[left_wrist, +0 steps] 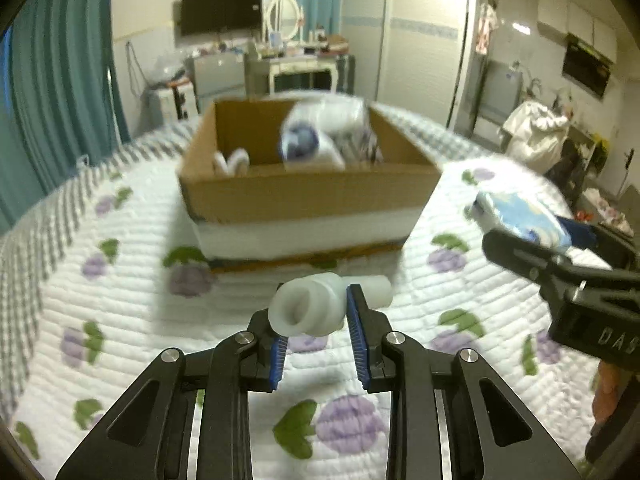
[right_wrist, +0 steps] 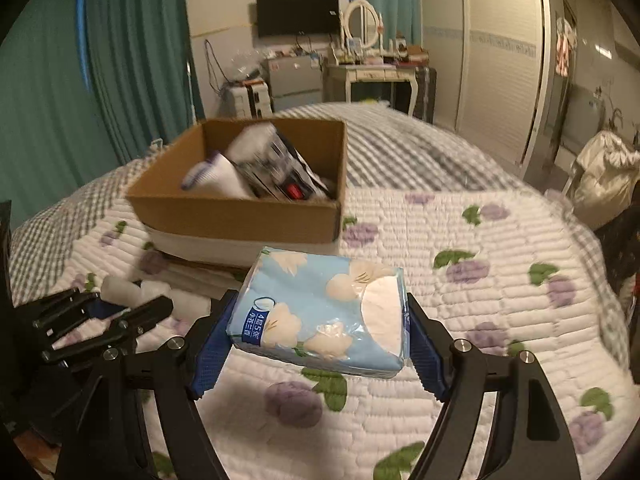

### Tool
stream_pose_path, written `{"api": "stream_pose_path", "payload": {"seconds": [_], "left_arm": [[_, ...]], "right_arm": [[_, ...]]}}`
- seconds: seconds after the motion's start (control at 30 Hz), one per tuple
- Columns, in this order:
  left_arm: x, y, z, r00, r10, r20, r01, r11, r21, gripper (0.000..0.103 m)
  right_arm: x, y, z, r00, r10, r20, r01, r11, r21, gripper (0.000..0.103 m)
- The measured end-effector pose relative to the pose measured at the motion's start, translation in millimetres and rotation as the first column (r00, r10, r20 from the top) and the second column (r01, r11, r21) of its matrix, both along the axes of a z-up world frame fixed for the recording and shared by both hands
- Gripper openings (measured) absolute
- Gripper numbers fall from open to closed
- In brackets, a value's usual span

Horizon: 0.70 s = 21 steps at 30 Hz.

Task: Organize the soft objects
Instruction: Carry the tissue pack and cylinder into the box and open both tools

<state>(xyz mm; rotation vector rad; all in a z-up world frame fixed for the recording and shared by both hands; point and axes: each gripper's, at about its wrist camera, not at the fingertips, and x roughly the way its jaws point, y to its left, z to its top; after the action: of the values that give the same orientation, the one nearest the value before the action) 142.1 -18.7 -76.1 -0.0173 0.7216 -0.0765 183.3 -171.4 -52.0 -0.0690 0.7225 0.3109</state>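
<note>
between the left gripper's (left_wrist: 318,334) blue pads sits a white roll (left_wrist: 308,310), clamped and lifted off the quilt (left_wrist: 120,304). the right gripper (right_wrist: 320,340) is clamped on a blue tissue pack (right_wrist: 320,312), also off the quilt. ahead of both, a cardboard box (left_wrist: 308,196) on the bed holds more soft packs.

Your left gripper (left_wrist: 316,316) tilts downward with its blue pads (left_wrist: 357,332) clamped on a white rolled item (left_wrist: 308,310). Your right gripper (right_wrist: 320,320), beside it and tilted down the same way, grips a blue tissue pack (right_wrist: 324,312) between wide-set pads (right_wrist: 210,352).
</note>
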Motion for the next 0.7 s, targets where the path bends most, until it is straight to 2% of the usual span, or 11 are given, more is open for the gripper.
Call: {"api": "stream_pose_path", "payload": {"seconds": [0.17,0.33,0.43,0.53,0.7], "left_arm": [[-7.1,2.9,42.4,0.997,0.006,0.081,-0.007,1.0,0.014,0.027],[-2.4,16.7,78.5,0.989,0.02,0.149,-0.024,0.999,0.025,0.027],[13.3,25.1,95.5,0.984,0.032,0.175,-0.038,0.999,0.029,0.027],[35.7,32.6,103.2,0.98,0.041,0.194,-0.05,0.998,0.043,0.027],[85.6,40.2,98.8,0.98,0.053,0.19,-0.068,0.995,0.072,0.027]], "right_arm": [[-23.3,5.8,39.8,0.997,0.037,0.065,-0.037,0.999,-0.007,0.077],[-23.7,12.4,86.7,0.989,0.059,0.138,-0.061,0.998,0.01,0.077],[-10.9,18.1,112.8,0.982,0.078,0.173,-0.085,0.996,0.031,0.077],[6.6,29.3,130.7,0.973,0.091,0.214,-0.094,0.996,0.0,0.077],[54.3,48.2,136.7,0.965,0.105,0.241,-0.098,0.994,-0.042,0.077]]}}
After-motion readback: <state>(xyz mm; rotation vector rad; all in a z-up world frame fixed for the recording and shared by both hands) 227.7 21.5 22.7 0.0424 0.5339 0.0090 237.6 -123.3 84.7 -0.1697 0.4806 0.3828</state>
